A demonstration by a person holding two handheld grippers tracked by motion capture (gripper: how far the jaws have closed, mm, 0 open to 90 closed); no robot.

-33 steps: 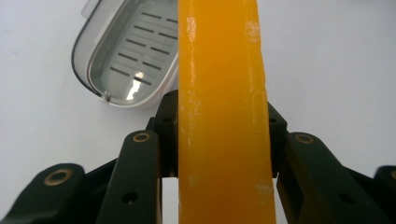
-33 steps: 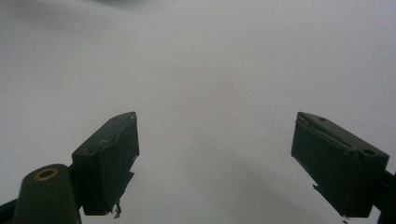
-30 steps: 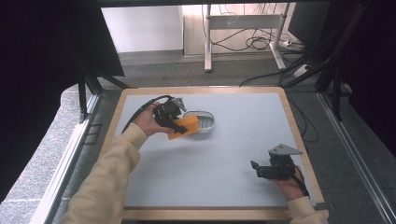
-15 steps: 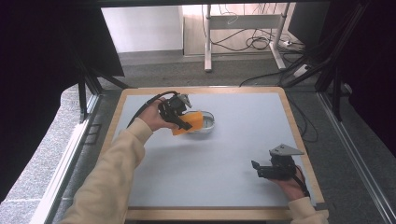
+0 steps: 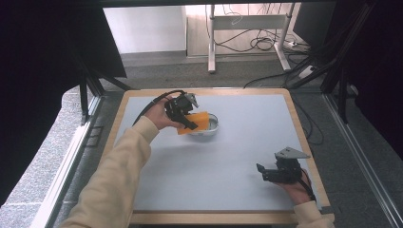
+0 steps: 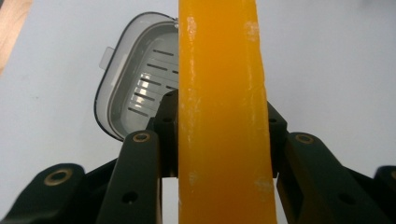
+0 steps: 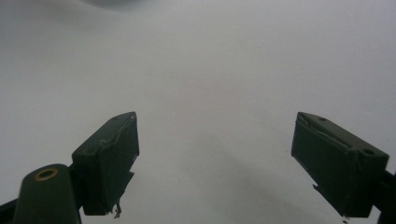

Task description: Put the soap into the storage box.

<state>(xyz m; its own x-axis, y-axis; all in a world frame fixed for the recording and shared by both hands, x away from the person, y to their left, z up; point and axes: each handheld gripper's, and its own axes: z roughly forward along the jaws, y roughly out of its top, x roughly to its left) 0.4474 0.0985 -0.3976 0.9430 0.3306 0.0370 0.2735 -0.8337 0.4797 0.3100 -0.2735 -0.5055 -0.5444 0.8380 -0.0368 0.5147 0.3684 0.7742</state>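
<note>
Between the jaws of the left gripper stands an orange bar, clamped on both flat sides, no writing legible on it. Just beyond it lies a clear slotted dish, unmarked. Well apart, the right gripper rests wide open, holding nothing.

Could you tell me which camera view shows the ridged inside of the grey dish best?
The left gripper view: the grey dish is close, its ridges clear beside the orange bar. The high view shows it small, partly behind the bar.
</note>
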